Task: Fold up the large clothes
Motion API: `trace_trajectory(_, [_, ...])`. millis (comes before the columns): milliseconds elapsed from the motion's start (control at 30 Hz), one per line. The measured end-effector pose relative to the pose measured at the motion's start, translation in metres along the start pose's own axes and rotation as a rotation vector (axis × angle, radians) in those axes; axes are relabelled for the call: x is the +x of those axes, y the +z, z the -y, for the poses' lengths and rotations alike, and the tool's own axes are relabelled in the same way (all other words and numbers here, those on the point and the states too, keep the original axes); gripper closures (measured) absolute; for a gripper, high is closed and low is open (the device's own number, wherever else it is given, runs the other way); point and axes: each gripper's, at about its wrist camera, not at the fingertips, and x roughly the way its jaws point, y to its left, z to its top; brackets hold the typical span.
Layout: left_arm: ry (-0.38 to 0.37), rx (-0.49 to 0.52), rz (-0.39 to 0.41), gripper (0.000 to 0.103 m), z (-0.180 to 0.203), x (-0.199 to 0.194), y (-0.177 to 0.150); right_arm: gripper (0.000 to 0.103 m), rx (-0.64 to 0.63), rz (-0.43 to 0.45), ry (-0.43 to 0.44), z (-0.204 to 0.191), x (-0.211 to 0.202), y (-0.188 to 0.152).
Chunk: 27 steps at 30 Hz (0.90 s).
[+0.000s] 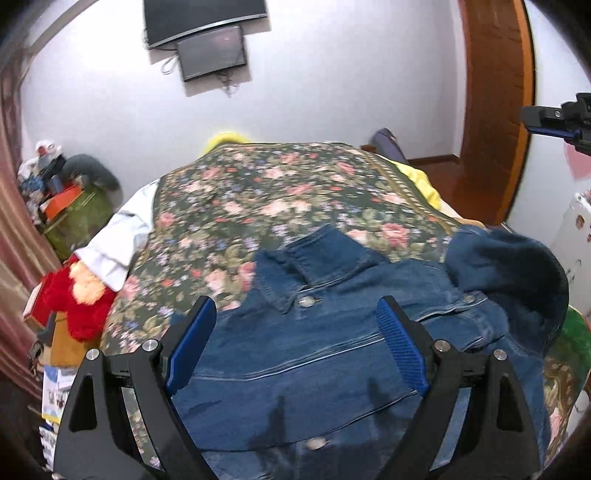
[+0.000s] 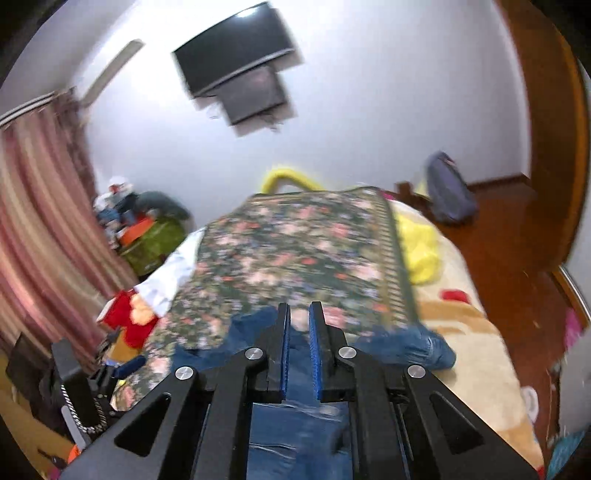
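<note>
- While the denim jacket (image 1: 332, 354) lies spread on the near end of the bed, the left gripper (image 1: 299, 332) hangs above it with its blue-padded fingers (image 1: 190, 347) spread wide and nothing between them.
- Under the jacket is a floral bedspread (image 1: 280, 199) that covers most of the bed; one metal button (image 1: 306, 301) shows near the collar flap.
- At the jacket's right side a darker part of the denim is bunched up and rises above the rest.
- In the right wrist view, the right gripper (image 2: 299, 332) has its two blue pads drawn close together, with only a narrow slit between them.
- That view is blurred, so whether any cloth sits between the pads is hard to say; denim shows beneath and beyond the fingers, and none seems to be pinched.
- From the left wrist view, the right gripper appears as a dark shape at the far right edge, well above the bed.
- On the white wall beyond the bed hangs a dark screen (image 1: 207, 22) with a smaller one just below it.
- A red plush toy (image 1: 83, 295) sits off the bed's left side, beside a striped curtain (image 2: 33, 229).
</note>
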Motion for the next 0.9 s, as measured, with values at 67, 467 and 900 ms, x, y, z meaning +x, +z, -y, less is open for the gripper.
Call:
trace_trajectory(67, [0.012,-0.031,-0.009,0.014,-0.017,-0.002,-0.007,0.096,-0.04,-0.015,0.018,-0.026,0.012,-0.001])
trace_trajectory(467, [-0.059,-0.025,-0.104,0.014,-0.018,0.012,-0.02,0.095,-0.097,-0.129,-0.123,-0.012,0.032,-0.041])
trace_trajectory(900, [-0.364,0.05,-0.193,0.014,0.137,0.066,0.072,0.095,-0.03,-0.232,-0.322,0.128,-0.015,-0.086])
